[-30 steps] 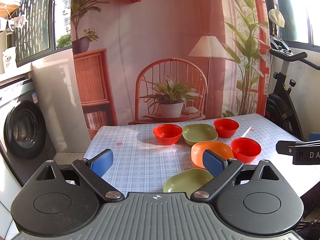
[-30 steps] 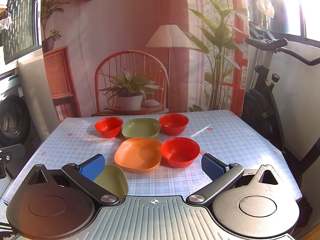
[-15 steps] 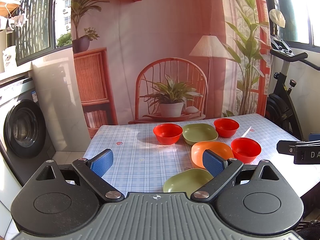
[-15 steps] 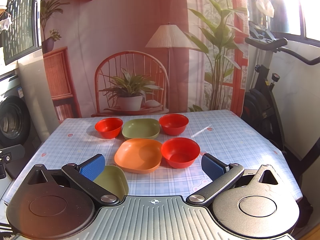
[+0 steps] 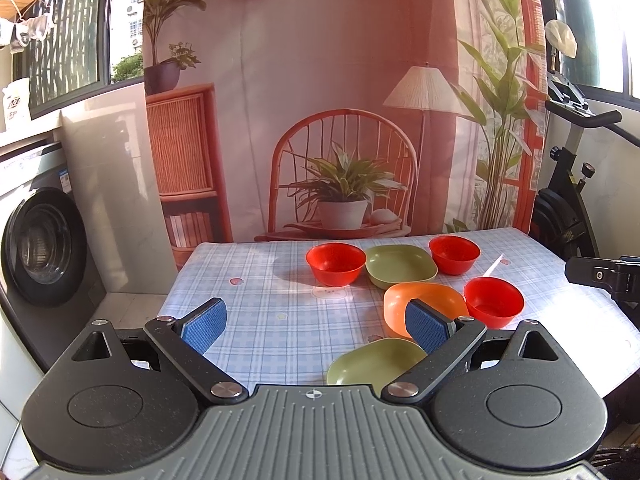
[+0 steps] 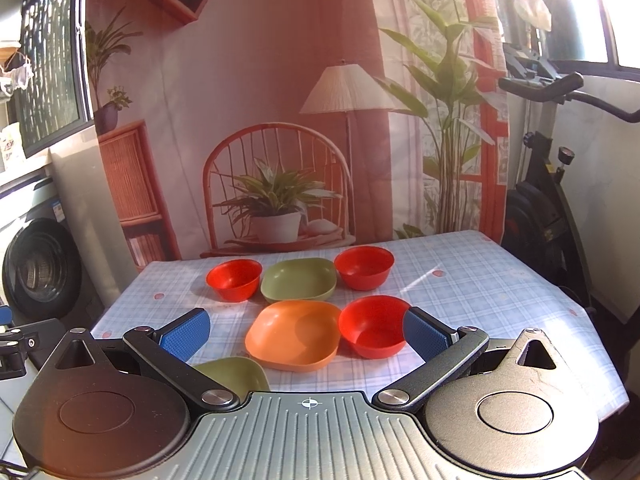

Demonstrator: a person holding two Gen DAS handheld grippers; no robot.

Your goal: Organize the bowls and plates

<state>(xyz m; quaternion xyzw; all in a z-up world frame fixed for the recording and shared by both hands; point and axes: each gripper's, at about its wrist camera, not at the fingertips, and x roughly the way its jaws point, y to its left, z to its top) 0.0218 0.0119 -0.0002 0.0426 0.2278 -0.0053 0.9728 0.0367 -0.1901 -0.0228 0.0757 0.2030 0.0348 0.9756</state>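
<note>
Left gripper (image 5: 316, 322): jaws spread wide, holding nothing, low in frame.
Right gripper (image 6: 306, 330): jaws spread, nothing held.
Red bowls (image 6: 372, 332): three, round, glossy, mid-frame.
Orange plate (image 6: 294, 334): squarish, centre, touching nearest red bowl.
Green plates (image 6: 298, 282): two, one behind, one lower left.
Table (image 6: 480, 292): blue-checked cloth.

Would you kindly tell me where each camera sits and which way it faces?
Left wrist: on the left gripper, facing across the table from its left near side; own open jaws show, the dishes lying to their right.
Right wrist: on the right gripper, facing the dishes head-on; own open jaws show.
Shared: the orange dish and red bowls.
</note>
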